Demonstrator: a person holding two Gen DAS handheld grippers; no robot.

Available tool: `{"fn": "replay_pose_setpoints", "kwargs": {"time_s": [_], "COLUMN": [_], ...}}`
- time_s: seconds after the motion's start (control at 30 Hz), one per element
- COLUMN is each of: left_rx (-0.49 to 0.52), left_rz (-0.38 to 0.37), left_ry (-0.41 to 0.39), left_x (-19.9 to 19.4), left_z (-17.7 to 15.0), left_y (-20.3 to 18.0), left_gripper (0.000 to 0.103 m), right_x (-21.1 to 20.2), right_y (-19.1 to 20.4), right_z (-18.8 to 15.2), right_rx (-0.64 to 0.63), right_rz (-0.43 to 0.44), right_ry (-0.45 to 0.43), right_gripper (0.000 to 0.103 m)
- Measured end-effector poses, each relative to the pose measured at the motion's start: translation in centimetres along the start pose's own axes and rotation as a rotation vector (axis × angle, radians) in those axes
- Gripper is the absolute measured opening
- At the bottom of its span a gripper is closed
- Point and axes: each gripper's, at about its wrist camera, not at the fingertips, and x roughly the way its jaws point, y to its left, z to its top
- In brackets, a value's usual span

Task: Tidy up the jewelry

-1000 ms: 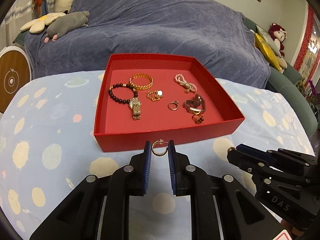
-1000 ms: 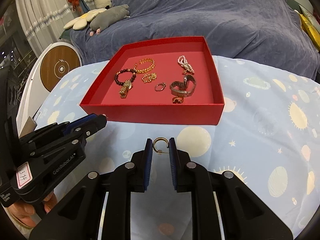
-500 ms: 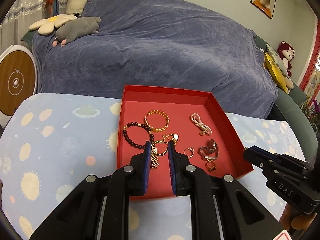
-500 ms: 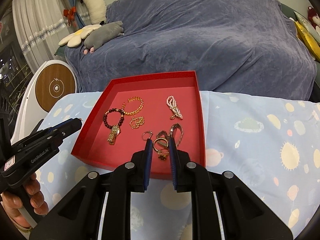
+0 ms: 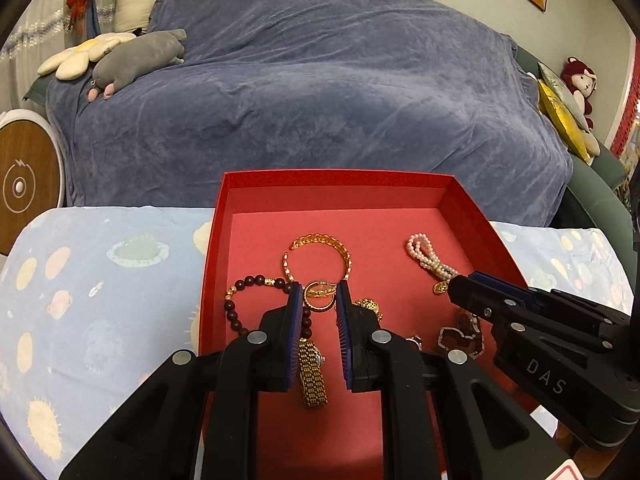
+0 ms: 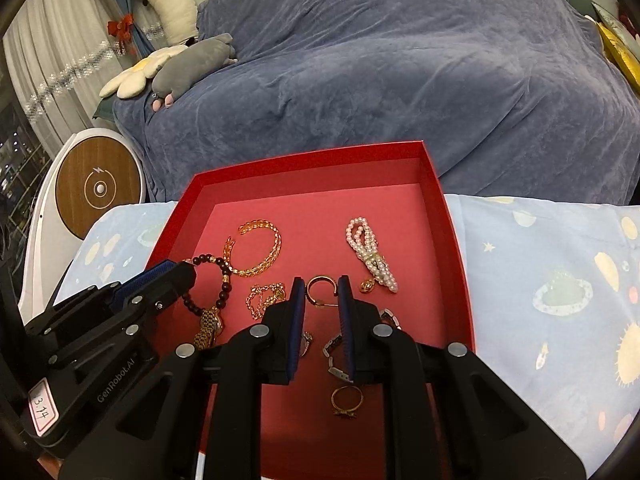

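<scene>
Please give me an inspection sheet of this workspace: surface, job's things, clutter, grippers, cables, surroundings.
Surface: table under a light blue cloth with planet prints.
Job's things: red tray holding a gold bangle, bead bracelet, pearl bracelet, gold watch, ring; one hoop earring and another hoop earring held above it.
Clutter: nothing seen.
Grippers: left gripper and right gripper each clamp an earring over the tray.
Cables: nothing seen.
Surroundings: sofa under a blue throw, plush toys.
</scene>
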Motion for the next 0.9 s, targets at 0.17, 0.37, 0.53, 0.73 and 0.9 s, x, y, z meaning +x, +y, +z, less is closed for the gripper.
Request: {"fn": "replay_pose_setpoints", "kwargs": {"time_s": [0.17, 0.37, 0.53, 0.73, 0.9], "left_rx": [0.002, -0.022, -0.041, -0.036, -0.021], "left_rz": [0.016, 0.032, 0.038, 0.044, 0.046], "left_ry": [0.009, -0.002, -0.016, -0.024, -0.044], "left_x": [1.1, 0.7, -2.0, -6.3, -10.1], "left_z": [-0.1, -0.1, -0.2, -1.3, -3.0], "left_y": [0.4, 0.7, 1.5, 1.0, -1.0], "left_gripper": [0.014, 0.042, 0.042, 0.042, 0.042], "right_x": [1.2, -0.1, -3.8, -8.9, -11.7], "right_y": [0.0, -0.5, -1.1, -1.3, 0.0], "right_z": [0.1, 0.1, -0.6, -3.3, -5.5], "right_rx": [-0.012, 0.007, -0.007, -0.016, -0.036], "right_rz": [-0.009, -0.027, -0.045, -0.04, -0.042], "right_ry": [0.018, -0.013, -0.036, -0.044, -0.042], "right_gripper": [0.017, 0.025, 0.037, 0.037, 0.038]}}
